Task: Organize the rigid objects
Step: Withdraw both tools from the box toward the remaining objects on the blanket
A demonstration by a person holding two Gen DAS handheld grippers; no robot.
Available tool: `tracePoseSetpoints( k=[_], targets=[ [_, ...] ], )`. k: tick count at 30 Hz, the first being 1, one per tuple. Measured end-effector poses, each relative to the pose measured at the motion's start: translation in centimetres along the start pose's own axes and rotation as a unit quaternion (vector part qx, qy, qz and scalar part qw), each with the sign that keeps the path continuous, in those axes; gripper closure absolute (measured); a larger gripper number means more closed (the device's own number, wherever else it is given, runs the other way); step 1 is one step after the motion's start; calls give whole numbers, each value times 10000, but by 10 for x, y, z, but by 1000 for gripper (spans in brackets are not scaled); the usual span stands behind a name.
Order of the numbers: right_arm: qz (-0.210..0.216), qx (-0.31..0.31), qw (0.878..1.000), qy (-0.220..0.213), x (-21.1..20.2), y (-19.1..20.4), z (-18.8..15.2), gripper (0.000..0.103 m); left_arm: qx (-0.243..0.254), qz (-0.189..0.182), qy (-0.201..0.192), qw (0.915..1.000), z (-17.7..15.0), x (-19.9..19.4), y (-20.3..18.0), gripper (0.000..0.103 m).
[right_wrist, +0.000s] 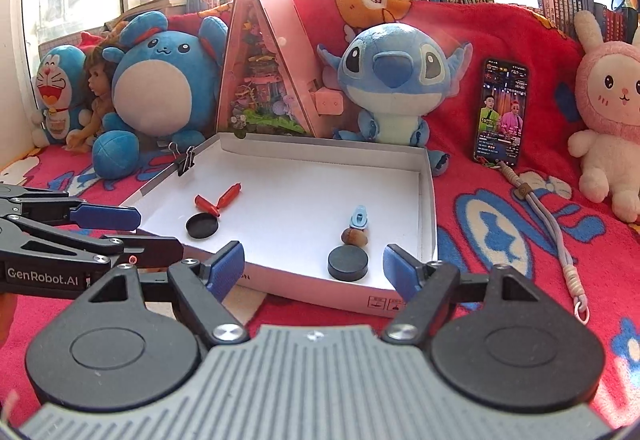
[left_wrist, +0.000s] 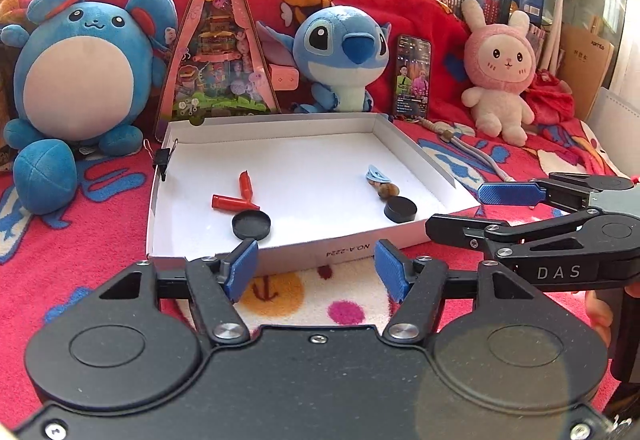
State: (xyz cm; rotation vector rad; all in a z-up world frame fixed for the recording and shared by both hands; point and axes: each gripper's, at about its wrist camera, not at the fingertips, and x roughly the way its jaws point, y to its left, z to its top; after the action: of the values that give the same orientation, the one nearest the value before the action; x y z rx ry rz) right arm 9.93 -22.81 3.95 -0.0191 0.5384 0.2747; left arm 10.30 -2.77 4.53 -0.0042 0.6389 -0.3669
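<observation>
A shallow white box lid (left_wrist: pixel 280 256) (right_wrist: pixel 427 200) lies on the red blanket. Inside it on the left lie two red caps (left_wrist: pixel 234 202) (right_wrist: pixel 218 198) and a flat black lid (left_wrist: pixel 251 225) (right_wrist: pixel 202 226). On its right side sit a black puck (left_wrist: pixel 400 209) (right_wrist: pixel 348 262), a brown nut-like piece (left_wrist: pixel 388 191) (right_wrist: pixel 354 237) and a small light-blue clip (left_wrist: pixel 377 174) (right_wrist: pixel 359 218). My left gripper (left_wrist: pixel 316 271) (right_wrist: pixel 124 228) stands open just before the box's near wall, nothing between its blue pads. My right gripper (right_wrist: pixel 314 270) (left_wrist: pixel 460 210) is open too, empty, near the box's right corner.
Plush toys line the back: a round blue one (left_wrist: pixel 80 80), a blue alien (left_wrist: pixel 344 52) and a pink rabbit (left_wrist: pixel 500 76). A pink triangular diorama (left_wrist: pixel 218 52), a lit phone (left_wrist: pixel 413 76) with a cord (right_wrist: pixel 540 208), and a binder clip (left_wrist: pixel 164 158) on the box wall.
</observation>
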Motion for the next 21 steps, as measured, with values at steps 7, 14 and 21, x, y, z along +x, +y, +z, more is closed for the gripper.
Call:
tracePoseSetpoints(
  k=[7,14,21],
  targets=[
    [110,-204,9997,-7,-23,6,-19,16,55,-194,40,9998,-22,-17,-9,37],
    [153,-390,9991,26,-39,13,-38,14,132,-268,74,9995,-40,-27,-14,33],
    [29,-396,9992,21,-46,15,-53,9,257,-280,56,9993,-53,-32,-17,27]
  ],
)
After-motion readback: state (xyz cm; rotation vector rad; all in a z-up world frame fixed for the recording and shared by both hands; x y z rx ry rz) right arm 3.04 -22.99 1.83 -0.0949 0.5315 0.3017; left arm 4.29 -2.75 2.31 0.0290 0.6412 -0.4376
